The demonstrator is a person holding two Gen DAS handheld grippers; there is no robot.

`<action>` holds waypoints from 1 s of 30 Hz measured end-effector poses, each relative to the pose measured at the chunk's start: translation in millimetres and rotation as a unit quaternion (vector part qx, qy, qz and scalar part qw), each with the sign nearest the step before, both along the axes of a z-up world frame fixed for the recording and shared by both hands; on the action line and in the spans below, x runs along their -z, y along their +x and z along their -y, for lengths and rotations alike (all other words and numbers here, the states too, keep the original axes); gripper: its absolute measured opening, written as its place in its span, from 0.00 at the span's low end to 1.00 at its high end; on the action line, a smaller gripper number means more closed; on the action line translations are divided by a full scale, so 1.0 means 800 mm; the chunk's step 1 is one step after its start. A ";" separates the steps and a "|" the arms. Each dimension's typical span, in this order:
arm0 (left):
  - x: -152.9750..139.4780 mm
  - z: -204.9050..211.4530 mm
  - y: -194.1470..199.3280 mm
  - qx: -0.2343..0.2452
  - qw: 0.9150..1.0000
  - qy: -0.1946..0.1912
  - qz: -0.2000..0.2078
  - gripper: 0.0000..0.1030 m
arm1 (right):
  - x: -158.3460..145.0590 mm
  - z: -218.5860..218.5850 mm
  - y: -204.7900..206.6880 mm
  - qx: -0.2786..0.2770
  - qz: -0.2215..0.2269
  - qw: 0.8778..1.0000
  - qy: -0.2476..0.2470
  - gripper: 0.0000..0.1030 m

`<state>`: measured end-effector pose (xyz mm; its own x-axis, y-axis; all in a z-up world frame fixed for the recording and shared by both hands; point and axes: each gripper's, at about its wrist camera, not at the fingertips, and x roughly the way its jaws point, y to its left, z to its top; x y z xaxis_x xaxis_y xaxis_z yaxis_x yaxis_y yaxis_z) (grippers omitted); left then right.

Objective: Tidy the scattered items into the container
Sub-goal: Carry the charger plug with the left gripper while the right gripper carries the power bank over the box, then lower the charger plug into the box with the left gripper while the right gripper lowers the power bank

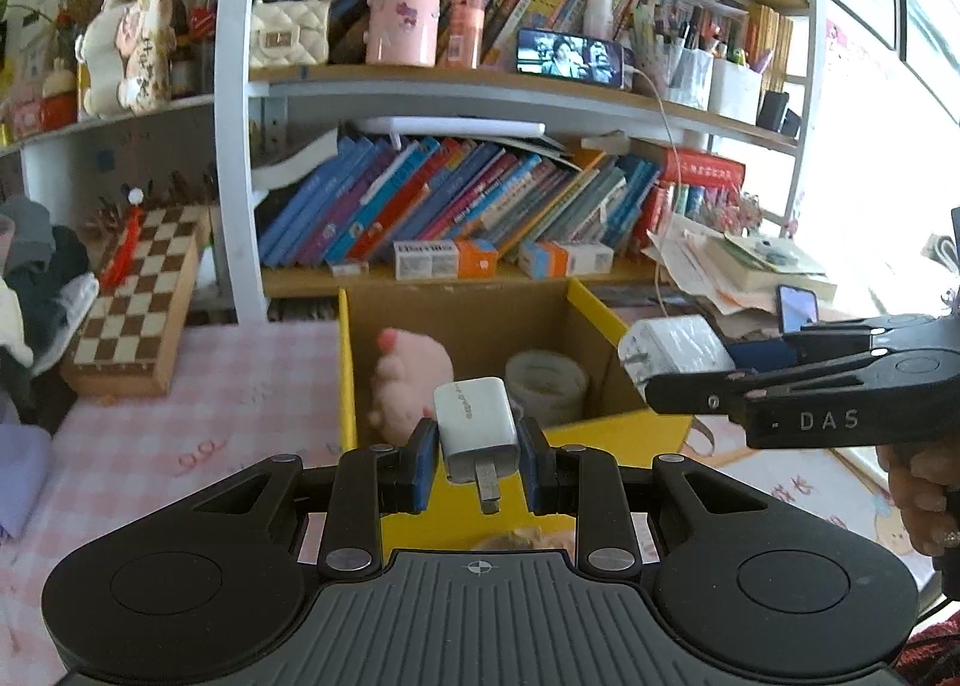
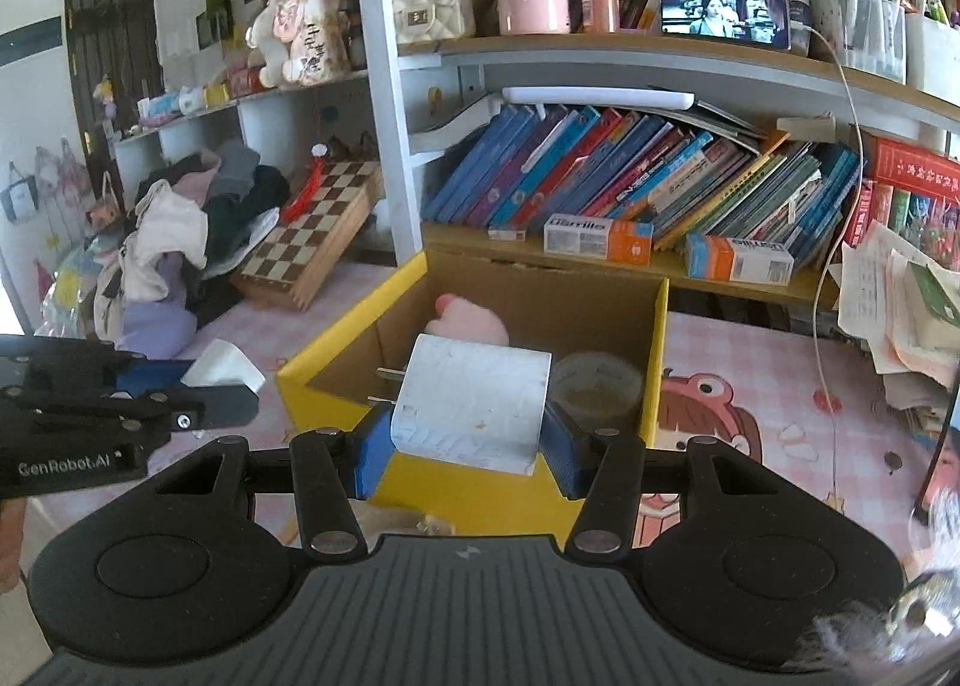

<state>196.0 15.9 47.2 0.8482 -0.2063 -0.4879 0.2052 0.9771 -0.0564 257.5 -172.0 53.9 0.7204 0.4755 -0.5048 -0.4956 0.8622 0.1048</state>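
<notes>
A yellow-rimmed cardboard box stands on the pink table, holding a pink plush toy and a round white roll. My left gripper is shut on a small white charger plug, prong toward the camera, above the box's near wall. My right gripper is shut on a larger white charger block over the box's near edge. The right gripper also shows in the left wrist view, holding its block at the box's right rim. The left gripper also shows in the right wrist view.
A bookshelf with leaning books and small boxes stands right behind the box. A chessboard and a pile of clothes lie to the left. Stacked papers, a phone and a charging cable sit to the right.
</notes>
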 end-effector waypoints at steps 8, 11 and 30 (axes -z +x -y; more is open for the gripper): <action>-0.009 0.016 0.038 0.008 1.000 0.021 0.007 0.26 | -0.004 -0.002 0.044 -0.020 0.003 1.000 0.003 0.48; -0.011 0.019 0.050 0.007 1.000 0.025 0.008 0.26 | -0.003 -0.003 0.060 -0.030 -0.002 1.000 -0.006 0.48; 0.003 0.030 0.115 0.011 0.998 0.062 -0.030 0.26 | 0.031 -0.039 0.156 -0.125 -0.121 0.982 -0.072 0.48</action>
<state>287.8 -8.2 44.6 0.8130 -0.1599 -0.5599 0.2271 0.9725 0.0520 382.4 -141.0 28.8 0.4410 0.5333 -0.7218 -0.6695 0.7312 0.1312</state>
